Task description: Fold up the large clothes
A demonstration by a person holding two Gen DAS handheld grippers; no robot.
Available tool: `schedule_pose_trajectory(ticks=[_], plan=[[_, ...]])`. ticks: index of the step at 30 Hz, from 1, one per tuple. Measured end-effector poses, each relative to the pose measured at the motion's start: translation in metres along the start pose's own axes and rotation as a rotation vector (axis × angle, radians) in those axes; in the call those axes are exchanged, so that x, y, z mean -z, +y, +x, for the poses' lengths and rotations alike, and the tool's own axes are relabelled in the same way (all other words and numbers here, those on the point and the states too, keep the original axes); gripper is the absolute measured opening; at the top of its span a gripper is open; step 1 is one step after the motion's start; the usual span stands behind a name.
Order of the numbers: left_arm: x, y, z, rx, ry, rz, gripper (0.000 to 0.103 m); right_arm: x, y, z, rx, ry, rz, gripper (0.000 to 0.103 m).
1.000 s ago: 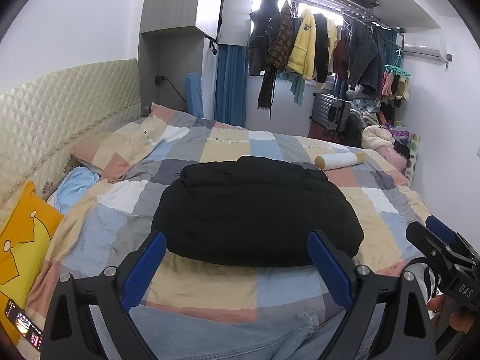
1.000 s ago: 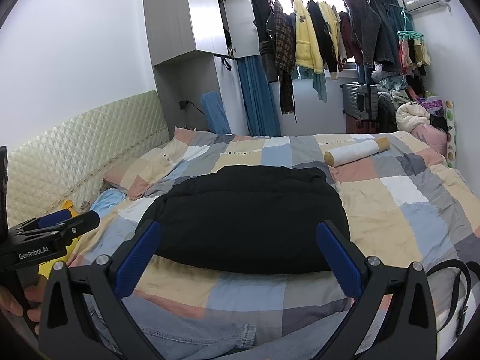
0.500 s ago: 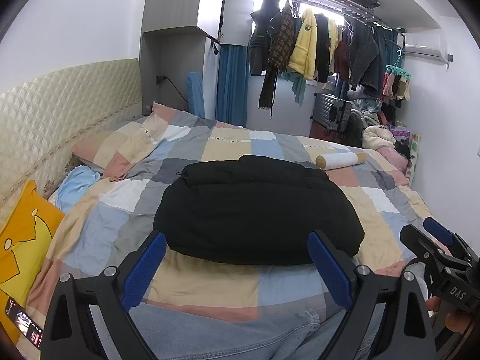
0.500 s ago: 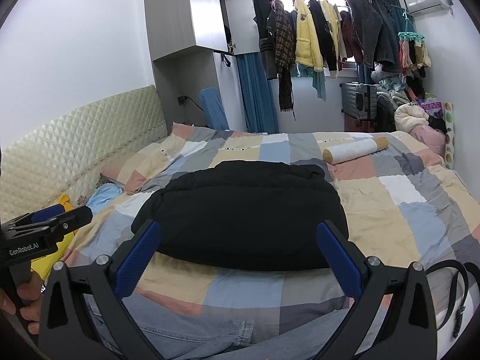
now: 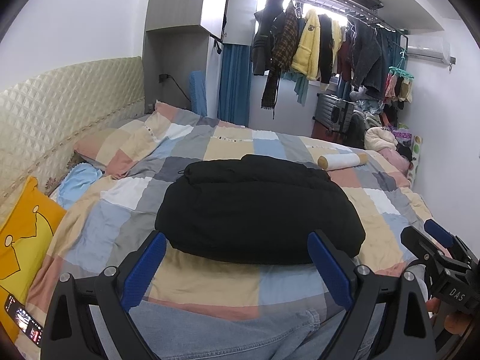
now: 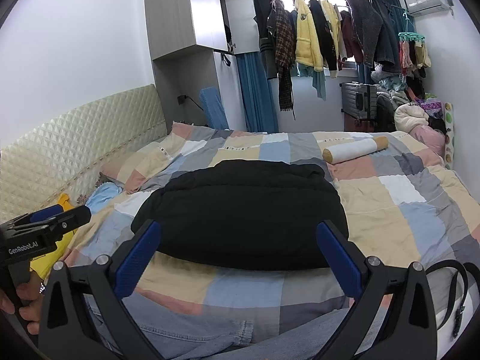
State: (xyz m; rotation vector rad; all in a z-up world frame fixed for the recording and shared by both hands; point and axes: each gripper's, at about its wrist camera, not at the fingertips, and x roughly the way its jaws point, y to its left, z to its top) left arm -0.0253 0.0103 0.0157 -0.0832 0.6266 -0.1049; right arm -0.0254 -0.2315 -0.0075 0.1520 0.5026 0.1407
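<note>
In the left wrist view, the left gripper is held low above the near edge of the bed, pointing forward. Its two fingers with blue ribbed pads stand wide apart and nothing is between them. Ahead of them the black jacket lies folded in a thick, rounded bundle in the middle of the patchwork quilt; the fabric looks soft and padded. At the right edge the right gripper comes into sight, held by a hand, and its black body carries the letters "DAS". Blue denim jeans lie under the fingers at the bottom. A yellow cushion with a line drawing leans at the left, and a phone with a lit screen lies below it.

In the right wrist view, the right gripper is also low and points at the same jacket, with its blue pads far apart and empty. The left gripper shows at the left edge, gripped by a hand; "GenRobot.AI" is written on its side. A white roll with tan ends lies on the quilt beyond the jacket, well apart from it. A black belt curls at the right edge. The headboard is cream and quilted in diamonds.
</note>
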Motion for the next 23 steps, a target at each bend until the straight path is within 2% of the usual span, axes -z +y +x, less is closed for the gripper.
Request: schedule_pose_trajectory(ticks=[23], plan=[[-0.0010, -0.0020, -0.0018, -0.007, 0.001, 0.006, 0.096, 0.0023, -0.0013, -0.0016, 0.005, 0.006, 0.003, 0.103]])
